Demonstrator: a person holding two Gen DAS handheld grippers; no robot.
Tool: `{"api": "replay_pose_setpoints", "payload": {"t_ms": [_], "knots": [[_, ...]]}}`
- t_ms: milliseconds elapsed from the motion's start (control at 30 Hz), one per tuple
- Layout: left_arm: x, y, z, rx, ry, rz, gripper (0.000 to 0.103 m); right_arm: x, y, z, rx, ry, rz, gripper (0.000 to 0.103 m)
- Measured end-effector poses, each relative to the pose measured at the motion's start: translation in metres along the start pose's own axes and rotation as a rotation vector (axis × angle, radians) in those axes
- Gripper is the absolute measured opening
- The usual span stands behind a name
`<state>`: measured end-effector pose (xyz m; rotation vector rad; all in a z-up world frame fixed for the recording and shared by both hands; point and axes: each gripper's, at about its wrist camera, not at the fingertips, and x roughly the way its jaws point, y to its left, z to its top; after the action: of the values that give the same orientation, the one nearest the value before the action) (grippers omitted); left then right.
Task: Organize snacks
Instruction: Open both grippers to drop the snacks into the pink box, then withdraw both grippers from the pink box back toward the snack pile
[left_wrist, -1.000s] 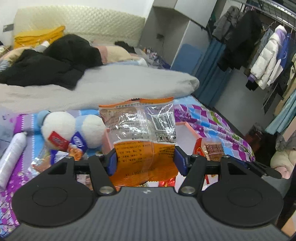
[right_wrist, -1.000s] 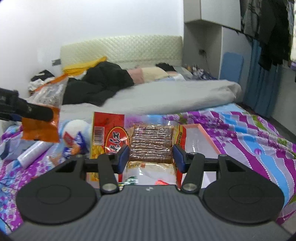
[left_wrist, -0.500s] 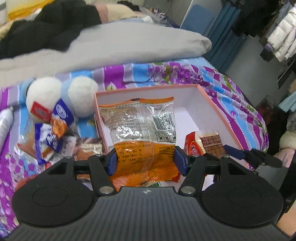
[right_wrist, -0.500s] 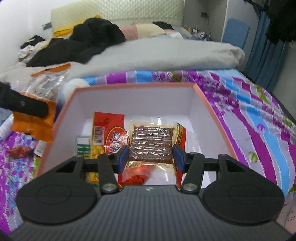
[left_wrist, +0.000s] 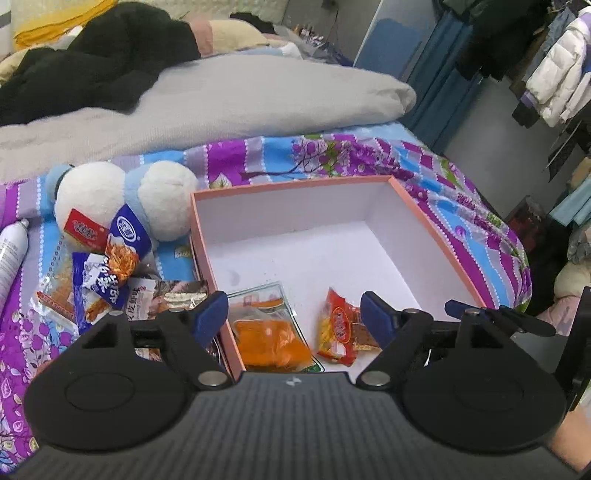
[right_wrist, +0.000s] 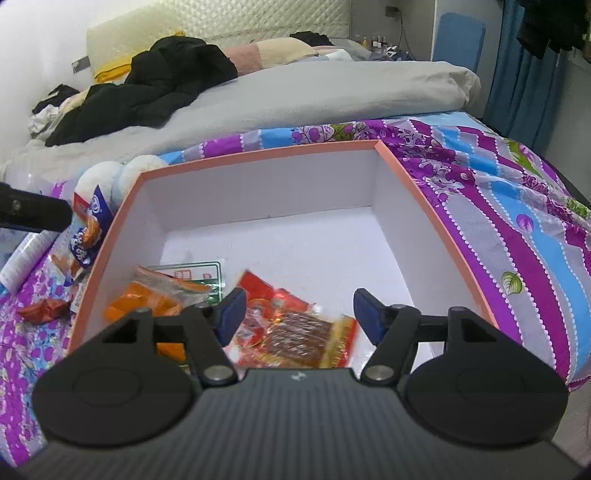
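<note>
A pink-rimmed white box (left_wrist: 413, 210) (right_wrist: 258, 157) sits on the bedspread. An orange snack packet (left_wrist: 271, 334) (right_wrist: 147, 301) and a red packet with a brown bar (left_wrist: 341, 326) (right_wrist: 295, 330) lie on the box floor at its near end. My left gripper (left_wrist: 293, 317) is open and empty above the orange packet. My right gripper (right_wrist: 297, 312) is open and empty above the red packet. More loose snack packets (left_wrist: 99, 280) (right_wrist: 83, 236) lie on the bedspread left of the box.
A white and blue plush toy (left_wrist: 125, 199) sits against the box's left wall. A white bottle (left_wrist: 11, 254) lies at far left. A grey duvet (left_wrist: 221, 96) and black clothes (left_wrist: 92, 62) lie behind. The bed edge drops off to the right.
Both grippers tilted down over the box and opened. The orange packet left my left gripper and the red packet left my right gripper; both now lie in the box.
</note>
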<state>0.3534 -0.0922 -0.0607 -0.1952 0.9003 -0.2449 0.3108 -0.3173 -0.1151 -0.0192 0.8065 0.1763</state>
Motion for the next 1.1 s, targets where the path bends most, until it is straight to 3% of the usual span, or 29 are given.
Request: {"api": "replay_pose_setpoints", "payload": {"t_ms": [100, 167, 700, 1100], "knots": [[-0.013, 0.002, -0.003, -0.002, -0.030, -0.005, 0.082, -0.009, 0.003, -0.001, -0.001, -0.021, 0.017, 0.070], [-0.024, 0.003, -0.006, -0.005, -0.051, -0.013, 0.082, -0.015, 0.007, -0.002, -0.011, -0.038, 0.016, 0.093], [-0.105, 0.020, -0.053, 0.002, -0.248, 0.004, 0.085, -0.071, 0.041, -0.023, -0.015, -0.182, 0.070, 0.093], [-0.151, 0.043, -0.115, -0.054, -0.293, 0.028, 0.085, -0.105, 0.076, -0.058, -0.023, -0.236, 0.115, 0.093]]}}
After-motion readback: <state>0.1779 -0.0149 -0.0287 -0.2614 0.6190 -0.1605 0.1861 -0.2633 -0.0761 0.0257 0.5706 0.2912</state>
